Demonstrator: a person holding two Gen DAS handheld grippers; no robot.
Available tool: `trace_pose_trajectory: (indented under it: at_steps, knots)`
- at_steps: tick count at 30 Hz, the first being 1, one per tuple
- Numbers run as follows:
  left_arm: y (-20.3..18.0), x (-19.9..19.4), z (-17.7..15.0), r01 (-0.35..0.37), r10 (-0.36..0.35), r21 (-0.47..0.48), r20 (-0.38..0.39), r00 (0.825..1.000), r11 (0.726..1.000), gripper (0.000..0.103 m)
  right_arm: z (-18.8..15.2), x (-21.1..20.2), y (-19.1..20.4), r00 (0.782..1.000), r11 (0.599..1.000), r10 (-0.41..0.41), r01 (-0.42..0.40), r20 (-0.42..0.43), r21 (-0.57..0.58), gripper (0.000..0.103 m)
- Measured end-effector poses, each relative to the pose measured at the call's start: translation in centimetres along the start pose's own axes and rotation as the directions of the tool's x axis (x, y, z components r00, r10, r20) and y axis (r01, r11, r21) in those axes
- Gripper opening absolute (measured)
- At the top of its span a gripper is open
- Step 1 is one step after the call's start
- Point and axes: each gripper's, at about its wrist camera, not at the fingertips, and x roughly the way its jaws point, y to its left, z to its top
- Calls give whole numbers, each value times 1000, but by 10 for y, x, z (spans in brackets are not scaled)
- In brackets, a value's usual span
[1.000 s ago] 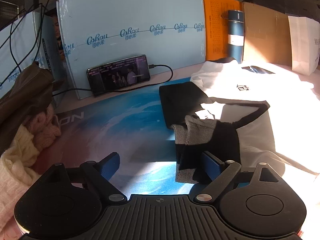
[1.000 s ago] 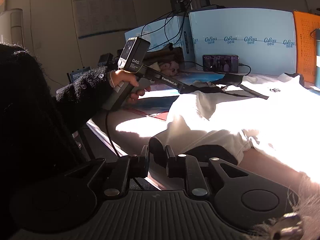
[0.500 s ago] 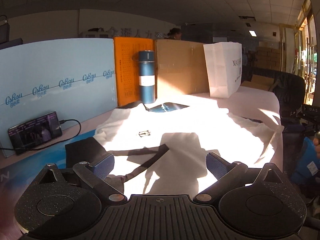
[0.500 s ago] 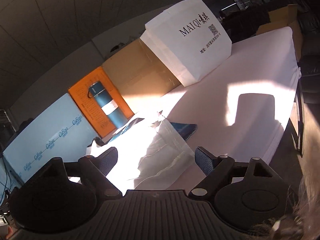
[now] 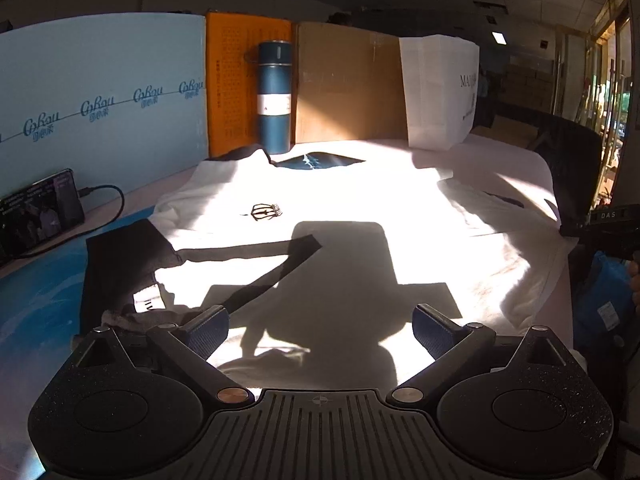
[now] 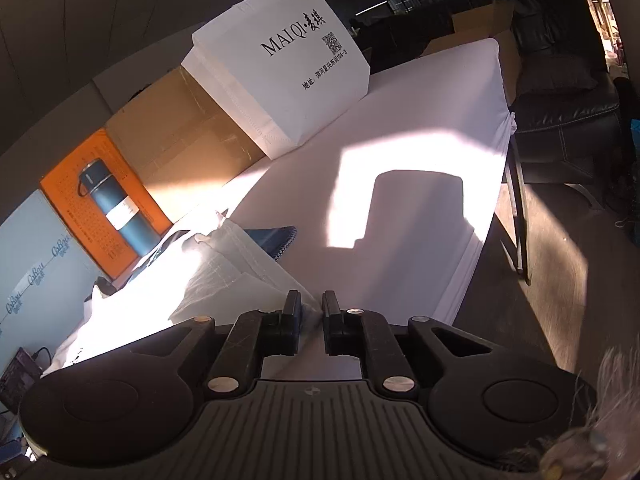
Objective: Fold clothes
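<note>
A white T-shirt (image 5: pixel 320 200) with a small black chest logo, a black sleeve and a black diagonal stripe lies spread on the table in bright sun. My left gripper (image 5: pixel 320 330) is open and empty, hovering over the shirt's near part, with the black sleeve (image 5: pixel 120 264) just left of it. In the right wrist view the same shirt (image 6: pixel 224 276) shows at left, and my right gripper (image 6: pixel 311 310) is shut on a raised edge of its white fabric. The right gripper's body also shows at the far right of the left wrist view (image 5: pixel 608 228).
A blue thermos (image 5: pixel 274 96), orange board (image 5: pixel 232 84), cardboard box (image 5: pixel 348 84) and white paper bag (image 5: pixel 440 88) stand along the back. A phone (image 5: pixel 38 212) with cable leans on the blue panel at left. A dark notebook (image 6: pixel 276 240) lies beside the shirt. Black chair (image 6: pixel 560 80) beyond the table's end.
My right gripper has closed from open onto the shirt's edge. My left gripper stays open and has drifted closer over the shirt.
</note>
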Motion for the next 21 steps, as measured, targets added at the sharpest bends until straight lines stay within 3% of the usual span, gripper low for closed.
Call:
trace_pose_trajectory:
  at_steps: [2, 4, 5, 9, 13, 19, 21]
  knots:
    - [-2, 1, 1, 11, -11, 17, -5, 1000, 1000, 100, 12, 12, 13, 999, 999, 37, -37, -27, -12, 25]
    - [-5, 2, 0, 19, -19, 32, -14, 1000, 999, 100, 25, 27, 28, 992, 995, 103, -104, -70, -10, 41]
    - [-6, 2, 0, 24, -23, 40, -19, 1000, 999, 100, 31, 35, 36, 986, 990, 136, -137, -91, -8, 56]
    - [-3, 3, 0, 36, -35, 25, -27, 999, 999, 100, 58, 66, 66, 948, 963, 265, -268, -176, 7, 59]
    - [0, 4, -1, 48, -47, 5, -35, 998, 999, 100, 84, 96, 96, 886, 919, 387, -392, -256, 33, 59]
    - [5, 6, -1, 68, -70, -33, -47, 996, 997, 100, 81, 180, 140, 899, 966, 209, -251, -385, -61, 59]
    - [8, 7, -1, 77, -80, -53, -53, 995, 996, 100, 77, 197, 146, 888, 963, 216, -263, -406, -64, 57]
